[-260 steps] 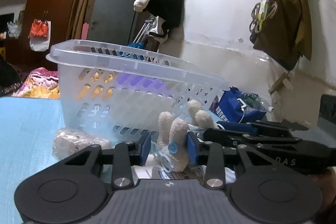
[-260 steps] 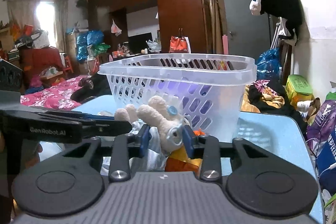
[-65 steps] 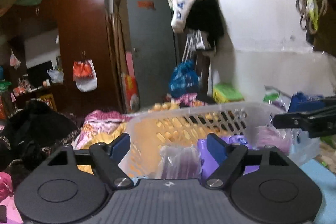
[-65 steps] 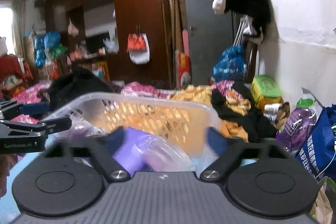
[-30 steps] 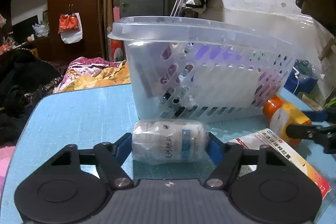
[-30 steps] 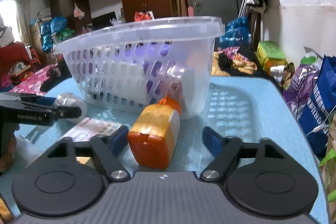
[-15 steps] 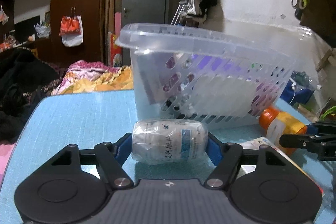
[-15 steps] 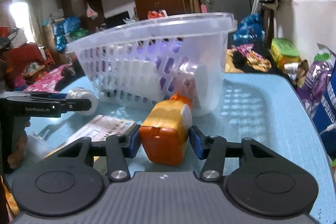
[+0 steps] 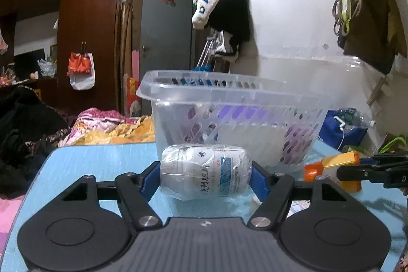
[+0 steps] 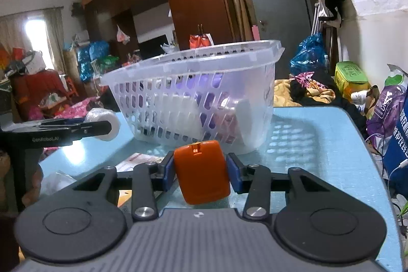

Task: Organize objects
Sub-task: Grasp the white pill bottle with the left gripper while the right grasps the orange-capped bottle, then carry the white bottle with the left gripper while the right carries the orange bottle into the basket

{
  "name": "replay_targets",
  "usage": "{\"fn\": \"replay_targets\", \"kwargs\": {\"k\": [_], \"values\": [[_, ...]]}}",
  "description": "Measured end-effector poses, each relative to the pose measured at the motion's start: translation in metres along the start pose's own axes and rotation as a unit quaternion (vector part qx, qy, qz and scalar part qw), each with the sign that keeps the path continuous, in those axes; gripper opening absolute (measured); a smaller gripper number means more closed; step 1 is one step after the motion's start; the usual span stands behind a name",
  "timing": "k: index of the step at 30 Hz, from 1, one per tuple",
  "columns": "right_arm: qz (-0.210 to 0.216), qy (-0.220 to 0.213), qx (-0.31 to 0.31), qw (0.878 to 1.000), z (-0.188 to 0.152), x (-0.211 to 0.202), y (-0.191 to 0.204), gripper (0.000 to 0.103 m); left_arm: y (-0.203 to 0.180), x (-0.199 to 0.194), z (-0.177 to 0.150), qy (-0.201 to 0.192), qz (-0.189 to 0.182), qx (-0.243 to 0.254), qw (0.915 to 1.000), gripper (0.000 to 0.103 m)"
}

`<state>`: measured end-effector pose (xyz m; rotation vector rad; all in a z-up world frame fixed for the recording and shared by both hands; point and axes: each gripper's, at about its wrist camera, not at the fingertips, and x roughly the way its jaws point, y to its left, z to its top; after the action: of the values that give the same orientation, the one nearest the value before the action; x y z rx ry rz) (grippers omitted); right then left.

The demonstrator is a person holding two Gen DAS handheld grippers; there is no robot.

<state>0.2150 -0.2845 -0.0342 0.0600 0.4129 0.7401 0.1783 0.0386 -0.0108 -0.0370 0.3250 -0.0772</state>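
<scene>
Both grippers pinching bottles before the basket [image 9: 229, 103]
Left gripper [image 9: 205, 180] clamps a white bottle [image 9: 205, 173] sideways; right gripper [image 10: 201, 171] clamps an orange bottle [image 10: 201, 171] over the worktop [image 10: 318, 144]

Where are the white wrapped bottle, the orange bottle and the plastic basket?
white wrapped bottle [image 9: 205, 171], left wrist view, on its label.
orange bottle [image 10: 201, 172], right wrist view, on its orange end.
plastic basket [image 10: 193, 60], right wrist view, on its rim.
</scene>
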Motion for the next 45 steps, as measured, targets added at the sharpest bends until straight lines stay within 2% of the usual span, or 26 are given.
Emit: {"fn": "replay_targets", "kwargs": {"k": [3,10,17,22,26,29,33,35,42,43,45], "values": [[0.011,-0.013,-0.004,1.0,0.008,-0.014,0.005,0.045,0.003,-0.011,0.002,-0.013,-0.011,-0.013,0.9998,0.074],[0.02,-0.051,-0.026,0.998,0.039,-0.045,0.024,0.044,-0.005,-0.038,0.018,-0.042,-0.018,-0.01,0.9989,0.074],[0.007,-0.07,-0.045,0.997,0.081,-0.044,0.035,0.044,-0.016,-0.045,0.065,-0.066,-0.027,-0.005,0.9975,0.074],[-0.022,-0.075,-0.047,0.996,0.117,-0.025,0.032,0.044,-0.03,-0.033,0.101,-0.062,-0.027,0.006,0.9977,0.074],[-0.047,-0.063,-0.047,0.996,0.135,0.007,0.023,0.044,-0.037,-0.004,0.135,-0.044,-0.002,0.008,0.999,0.074],[-0.062,-0.047,-0.041,0.996,0.137,0.034,0.013,0.044,-0.038,0.026,0.146,-0.014,0.02,0.012,0.9996,0.074],[-0.086,-0.028,-0.043,0.995,0.129,0.062,-0.002,0.044,-0.036,0.072,0.142,0.033,0.046,0.016,0.9983,0.074],[-0.081,-0.028,-0.042,0.995,0.124,0.067,-0.006,0.044,-0.034,0.087,0.138,0.046,0.05,0.015,0.9976,0.074],[-0.091,-0.022,-0.041,0.995,0.12,0.076,-0.005,0.044,-0.029,0.1,0.13,0.053,0.058,0.006,0.9969,0.074],[-0.09,-0.025,-0.037,0.995,0.121,0.075,-0.005,0.045,-0.029,0.1,0.131,0.051,0.057,0.007,0.9971,0.075],[-0.075,-0.022,-0.025,0.997,0.124,0.075,-0.008,0.07,-0.031,0.097,0.128,0.037,0.06,0.023,0.9972,0.079]]}}
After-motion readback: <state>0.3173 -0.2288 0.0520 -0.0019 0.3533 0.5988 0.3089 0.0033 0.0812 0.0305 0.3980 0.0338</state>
